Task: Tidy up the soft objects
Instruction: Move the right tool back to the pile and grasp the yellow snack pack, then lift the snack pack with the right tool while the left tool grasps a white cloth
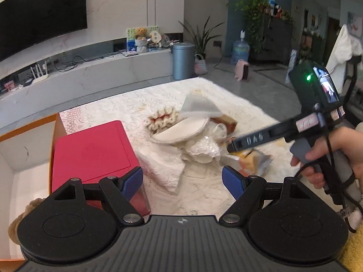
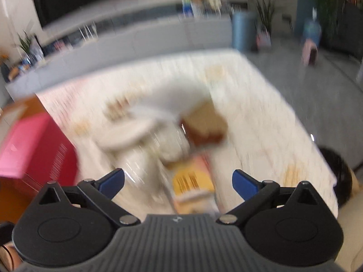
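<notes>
Both grippers, left gripper (image 1: 182, 182) and right gripper (image 2: 178, 182), stand spread wide, holding nothing. Just ahead lies the pile of soft objects (image 1: 192, 136): crumpled white tissue (image 1: 162, 170), ruffled knit (image 1: 161, 119), on a lacy tablecloth (image 1: 238, 104), beside a smooth red box (image 1: 93, 151).

A heap of soft things lies on the white cloth-covered bench (image 1: 226, 104). At the far side sits a cream knitted scrunchie (image 1: 162, 119) with red showing in its folds. Against it leans a flat white oval pad (image 1: 181, 131), tilted, with a thin white sheet (image 1: 197, 107) standing up behind it. A brown sponge block (image 1: 224, 121) lies beside the sheet. Nearer, a crumpled white tissue (image 1: 163, 167) spreads flat, touching a lumpy white bundle in clear wrap (image 1: 204, 149). A yellow packet in plastic (image 1: 251, 161) lies just right of the bundle.
</notes>
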{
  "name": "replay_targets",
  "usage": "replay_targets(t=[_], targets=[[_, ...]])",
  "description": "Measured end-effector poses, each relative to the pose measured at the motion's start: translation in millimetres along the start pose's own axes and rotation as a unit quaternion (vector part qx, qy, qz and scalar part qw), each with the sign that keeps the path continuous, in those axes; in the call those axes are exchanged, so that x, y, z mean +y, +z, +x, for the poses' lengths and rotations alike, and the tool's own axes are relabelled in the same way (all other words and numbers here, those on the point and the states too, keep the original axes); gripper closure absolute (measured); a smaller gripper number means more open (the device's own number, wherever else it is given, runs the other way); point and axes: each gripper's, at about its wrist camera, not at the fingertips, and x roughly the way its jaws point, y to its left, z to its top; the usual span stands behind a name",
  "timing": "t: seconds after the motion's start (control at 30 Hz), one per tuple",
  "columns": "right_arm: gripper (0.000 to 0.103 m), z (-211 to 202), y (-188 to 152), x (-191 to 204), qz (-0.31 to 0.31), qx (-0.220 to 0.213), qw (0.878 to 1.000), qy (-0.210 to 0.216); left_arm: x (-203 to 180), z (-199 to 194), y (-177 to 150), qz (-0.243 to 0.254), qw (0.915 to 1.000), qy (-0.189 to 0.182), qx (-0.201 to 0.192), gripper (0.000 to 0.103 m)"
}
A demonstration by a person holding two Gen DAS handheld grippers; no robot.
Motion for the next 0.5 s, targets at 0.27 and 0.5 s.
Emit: replay_targets(t=[0.27,0.5], targets=[[0.034,40.7,-15.7,3.4,-0.065,0.054,0.995,-0.044,-6.4,19.6,-20.4,0.008,0.9996,0.014,0.023,0.010],[0.045,56.6,-11.9,6.7,-0.077,0.058,0.995,-0.030,-3.4,12.8,-29.0,-0.004,0.9996,-0.004,0.027,0.010]])
